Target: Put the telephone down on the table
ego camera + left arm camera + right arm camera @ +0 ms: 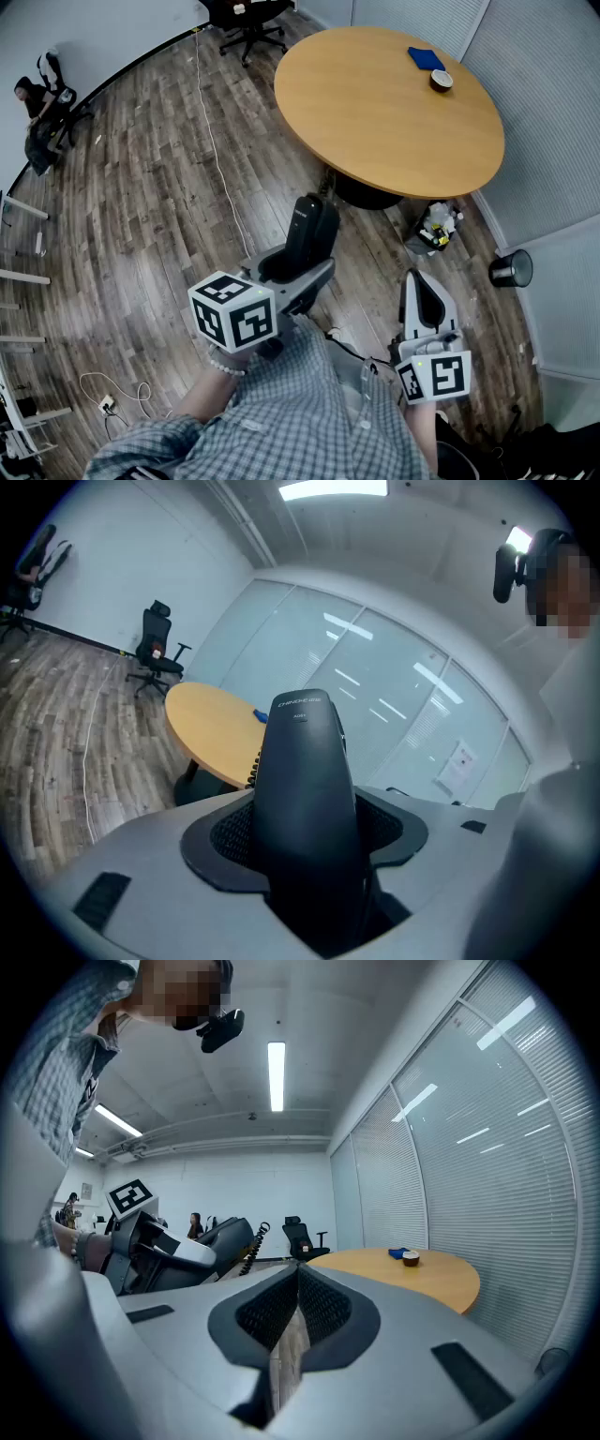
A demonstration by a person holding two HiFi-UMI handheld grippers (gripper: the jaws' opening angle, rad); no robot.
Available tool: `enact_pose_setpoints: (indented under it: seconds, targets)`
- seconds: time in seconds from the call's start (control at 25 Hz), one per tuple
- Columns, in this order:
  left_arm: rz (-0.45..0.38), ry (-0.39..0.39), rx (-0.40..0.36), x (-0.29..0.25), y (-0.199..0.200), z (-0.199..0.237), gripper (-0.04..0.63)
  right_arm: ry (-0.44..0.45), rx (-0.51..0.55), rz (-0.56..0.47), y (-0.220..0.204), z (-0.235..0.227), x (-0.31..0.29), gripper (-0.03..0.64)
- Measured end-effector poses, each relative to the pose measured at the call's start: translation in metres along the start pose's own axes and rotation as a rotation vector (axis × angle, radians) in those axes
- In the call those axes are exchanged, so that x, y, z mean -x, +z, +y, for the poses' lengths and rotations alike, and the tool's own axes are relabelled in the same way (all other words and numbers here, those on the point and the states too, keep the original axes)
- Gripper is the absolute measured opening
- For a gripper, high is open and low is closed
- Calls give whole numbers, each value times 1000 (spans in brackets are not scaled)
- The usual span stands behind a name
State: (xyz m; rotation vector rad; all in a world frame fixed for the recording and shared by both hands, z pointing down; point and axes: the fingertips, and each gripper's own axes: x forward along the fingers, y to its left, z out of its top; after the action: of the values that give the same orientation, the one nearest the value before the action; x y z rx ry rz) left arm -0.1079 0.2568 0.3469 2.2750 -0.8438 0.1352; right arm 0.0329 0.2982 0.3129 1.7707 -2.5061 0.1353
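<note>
Spreading across most of the head view, the wood-plank floor (141, 206) lay open to the left, crossed only by a thin white cable (211, 131) running toward the far wall. The round wooden table (375, 103) stood ahead and to the right, its far rim close to the blinds and its broad top mostly bare. A black office chair (248, 19) sat beyond its left edge. The left gripper (302, 270) pinched the black telephone handset (312, 230) between its spread pads, the handset pointing up and forward in the air (over the floor, short of the table's near edge). The right gripper (427, 298) hung beside it, pads pressed together on nothing. A black bin (511, 269) stood by the right wall. Near the table's far rim lay a blue cloth (426, 58), with a small cup (442, 80) just beside it.
</note>
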Motion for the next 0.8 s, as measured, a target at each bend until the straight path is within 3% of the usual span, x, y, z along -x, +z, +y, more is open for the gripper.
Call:
enact_pose_setpoints:
  seconds: [0.8]
  targets:
    - [-7, -6, -11, 15, 6, 18, 279, -4, 18, -4, 3, 23, -10, 11]
